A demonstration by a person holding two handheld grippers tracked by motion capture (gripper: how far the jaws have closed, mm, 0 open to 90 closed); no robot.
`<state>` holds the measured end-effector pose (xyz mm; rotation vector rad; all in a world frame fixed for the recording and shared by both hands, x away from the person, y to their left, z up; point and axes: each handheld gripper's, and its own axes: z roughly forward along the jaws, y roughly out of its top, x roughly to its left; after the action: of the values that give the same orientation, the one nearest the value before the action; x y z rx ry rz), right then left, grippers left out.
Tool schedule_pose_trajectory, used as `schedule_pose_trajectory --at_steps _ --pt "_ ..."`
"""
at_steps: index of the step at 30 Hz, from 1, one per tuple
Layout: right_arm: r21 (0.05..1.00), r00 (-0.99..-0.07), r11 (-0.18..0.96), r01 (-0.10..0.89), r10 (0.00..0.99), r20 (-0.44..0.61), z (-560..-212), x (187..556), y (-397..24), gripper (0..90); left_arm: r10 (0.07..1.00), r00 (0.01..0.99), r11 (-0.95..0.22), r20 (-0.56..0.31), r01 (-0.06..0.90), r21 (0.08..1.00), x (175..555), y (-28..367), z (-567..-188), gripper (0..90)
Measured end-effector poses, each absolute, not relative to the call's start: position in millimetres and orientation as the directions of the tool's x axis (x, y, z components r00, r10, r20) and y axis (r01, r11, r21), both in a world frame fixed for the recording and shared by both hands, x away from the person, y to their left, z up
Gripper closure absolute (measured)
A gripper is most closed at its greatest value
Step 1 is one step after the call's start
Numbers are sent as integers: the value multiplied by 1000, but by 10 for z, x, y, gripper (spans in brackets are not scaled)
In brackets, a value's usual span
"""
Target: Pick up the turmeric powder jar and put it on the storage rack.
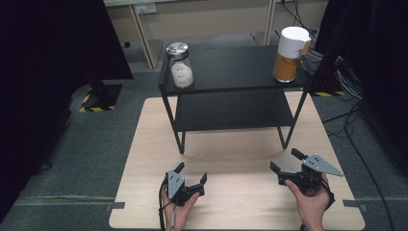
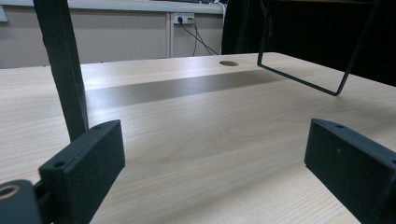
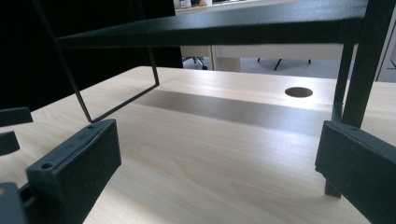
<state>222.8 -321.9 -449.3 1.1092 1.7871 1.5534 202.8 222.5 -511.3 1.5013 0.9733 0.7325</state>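
A black two-tier shelf (image 1: pixel 231 67) stands on the far half of the light wood table (image 1: pixel 235 159). On its top left sits a glass jar of white powder with a metal lid (image 1: pixel 180 65). On its top right stands a jar of orange powder with a white lid (image 1: pixel 291 48). My left gripper (image 1: pixel 191 175) is held low over the table's near left, open and empty. My right gripper (image 1: pixel 285 161) hovers at the near right, also open and empty. The shelf's legs (image 2: pixel 65 70) rise ahead of the left gripper (image 2: pixel 212 163), and the shelf's lower tier (image 3: pixel 219 28) spans above the right gripper (image 3: pixel 217 172).
Grey carpet surrounds the table. Black curtains hang at both sides, with stand bases marked in yellow and black (image 1: pixel 98 101) on the floor. Cables (image 1: pixel 351 82) lie at the right. A round cable hole (image 3: pixel 299 92) is cut in the table under the shelf.
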Motion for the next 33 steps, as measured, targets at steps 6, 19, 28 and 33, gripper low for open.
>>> schedule_pose_trajectory --at_steps 6,19,28,33 --pt "967 -526 9 256 840 132 -4557 2211 -3216 3 883 463 -8 -76 175 985 2027 2227 -5116 47" --pt "963 -523 17 269 842 131 -4654 2178 -3221 3 882 464 -5 -79 177 984 2026 2227 -5116 47" --pt "960 -521 18 281 843 136 -4723 2160 -3216 3 882 464 -3 -81 178 984 2026 2228 -5117 47" --pt "958 -520 20 287 843 139 -4764 2155 -3214 3 882 464 -4 -80 177 984 2025 2227 -5117 47"
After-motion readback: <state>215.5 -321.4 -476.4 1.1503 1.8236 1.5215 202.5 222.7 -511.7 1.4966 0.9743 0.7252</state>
